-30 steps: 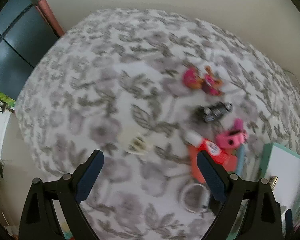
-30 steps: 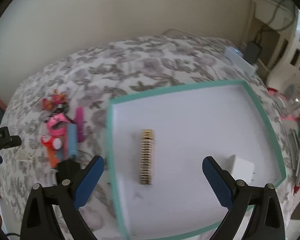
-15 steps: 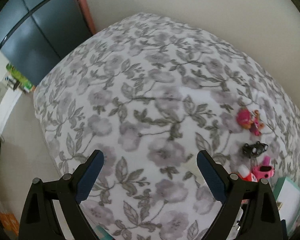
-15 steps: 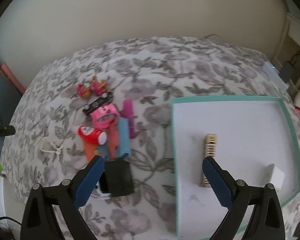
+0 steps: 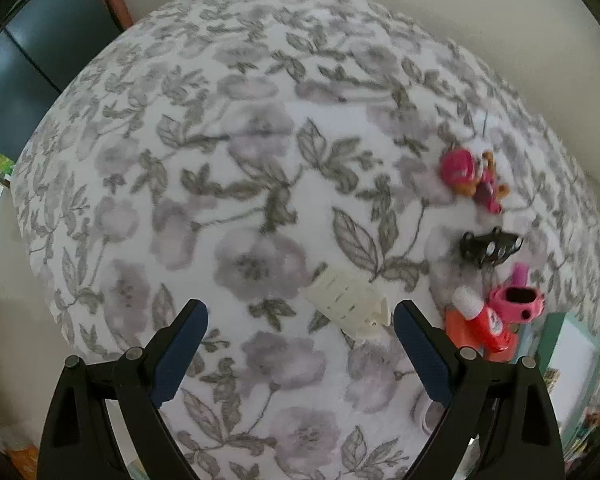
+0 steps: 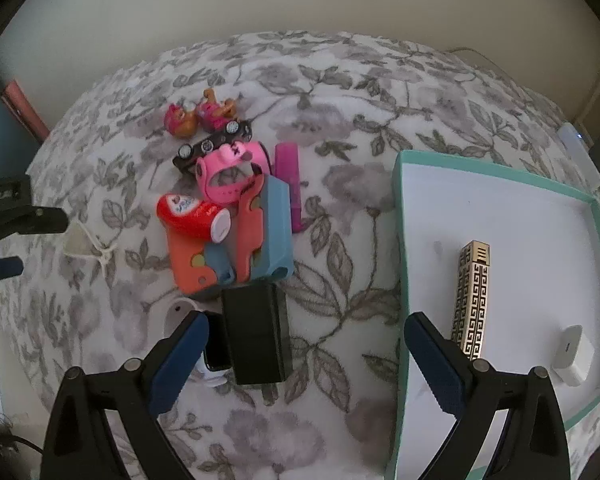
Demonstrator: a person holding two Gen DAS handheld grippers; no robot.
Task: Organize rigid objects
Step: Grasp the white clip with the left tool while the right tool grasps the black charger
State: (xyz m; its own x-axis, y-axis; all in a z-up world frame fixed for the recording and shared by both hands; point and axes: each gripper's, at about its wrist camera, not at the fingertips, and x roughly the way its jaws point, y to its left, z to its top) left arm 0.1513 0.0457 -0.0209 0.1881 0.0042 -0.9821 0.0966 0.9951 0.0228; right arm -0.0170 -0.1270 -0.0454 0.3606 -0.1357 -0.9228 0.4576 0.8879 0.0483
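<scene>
My left gripper [image 5: 300, 344] is open above the floral bedspread, with a cream ribbed clip [image 5: 350, 306] lying just ahead between its fingers. My right gripper [image 6: 306, 354] is open too, hovering over a black box [image 6: 256, 332]. Past the box lie an orange case [image 6: 196, 256], a blue case [image 6: 274, 232], a red bottle [image 6: 192, 216], a pink watch [image 6: 230, 172], a black toy car [image 6: 212, 144] and two small dolls [image 6: 198, 114]. The teal-rimmed white tray [image 6: 398, 208] at the right holds a gold patterned bar [image 6: 472, 300] and a white charger [image 6: 574, 354].
The left gripper's tip [image 6: 20, 220] shows at the left edge of the right wrist view, by the cream clip [image 6: 80, 242]. A magenta stick [image 6: 290, 180] lies beside the blue case. A dark cabinet [image 5: 24, 56] stands beyond the bed's left edge. A wall runs behind the bed.
The right gripper has swung left from over the tray to above the black box and toy pile. The left gripper's view swept left, then came back toward the cream clip, now closer.
</scene>
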